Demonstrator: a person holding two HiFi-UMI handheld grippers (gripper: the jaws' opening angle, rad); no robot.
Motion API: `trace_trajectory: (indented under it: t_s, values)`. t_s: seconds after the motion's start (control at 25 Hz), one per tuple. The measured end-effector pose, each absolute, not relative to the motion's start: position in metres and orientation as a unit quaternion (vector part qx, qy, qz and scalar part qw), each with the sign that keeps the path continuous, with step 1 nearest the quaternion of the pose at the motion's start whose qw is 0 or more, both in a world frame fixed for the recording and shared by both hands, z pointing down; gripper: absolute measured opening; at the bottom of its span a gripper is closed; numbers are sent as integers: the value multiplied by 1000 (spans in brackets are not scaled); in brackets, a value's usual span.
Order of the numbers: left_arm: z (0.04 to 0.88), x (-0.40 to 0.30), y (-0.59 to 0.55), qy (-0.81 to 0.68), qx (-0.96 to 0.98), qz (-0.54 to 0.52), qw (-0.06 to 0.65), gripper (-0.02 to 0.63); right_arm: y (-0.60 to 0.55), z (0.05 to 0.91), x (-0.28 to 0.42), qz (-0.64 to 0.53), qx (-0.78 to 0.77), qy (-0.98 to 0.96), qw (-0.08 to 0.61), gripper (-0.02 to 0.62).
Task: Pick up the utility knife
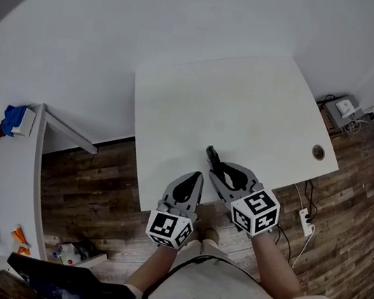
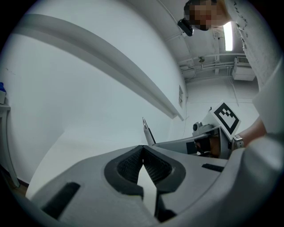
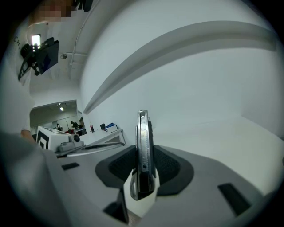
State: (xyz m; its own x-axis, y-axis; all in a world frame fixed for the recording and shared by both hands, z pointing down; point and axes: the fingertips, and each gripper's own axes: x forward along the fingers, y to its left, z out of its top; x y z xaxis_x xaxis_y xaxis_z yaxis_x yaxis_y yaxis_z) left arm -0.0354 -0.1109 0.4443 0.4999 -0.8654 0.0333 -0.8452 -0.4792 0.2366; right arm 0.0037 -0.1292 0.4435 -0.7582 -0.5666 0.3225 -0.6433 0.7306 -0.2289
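Jaws first: my right gripper [image 3: 143,177] has its 2 pads clenched on the flanks of the utility knife [image 3: 143,146]. My left gripper [image 2: 143,153] has its 2 jaws closed tip to tip with nothing between them.

From the head view, the white table [image 1: 250,113] takes up the middle of the scene, standing on a wooden floor [image 1: 95,187]. Off to my left is a narrower white desk [image 1: 4,179] with a blue item [image 1: 15,118] at its far end and some small things I can't make out. My 2 grippers sit side by side over the table's near edge, the left one level and the right one tipped slightly down. The knife stands on edge in the right gripper, its nose poking out past the fingertips. Smaller still are a round cable hole [image 1: 319,152] near the table's right edge and a white power strip [image 1: 305,222] on the floor beside it.
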Motion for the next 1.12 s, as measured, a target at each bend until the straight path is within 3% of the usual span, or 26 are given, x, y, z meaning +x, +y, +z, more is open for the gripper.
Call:
trace_trajectory:
  t_s: [1.12]
  values:
    - [426,-41,-125,-500,859,-60,93,6,-148,409,12,142,377,-914,50,132]
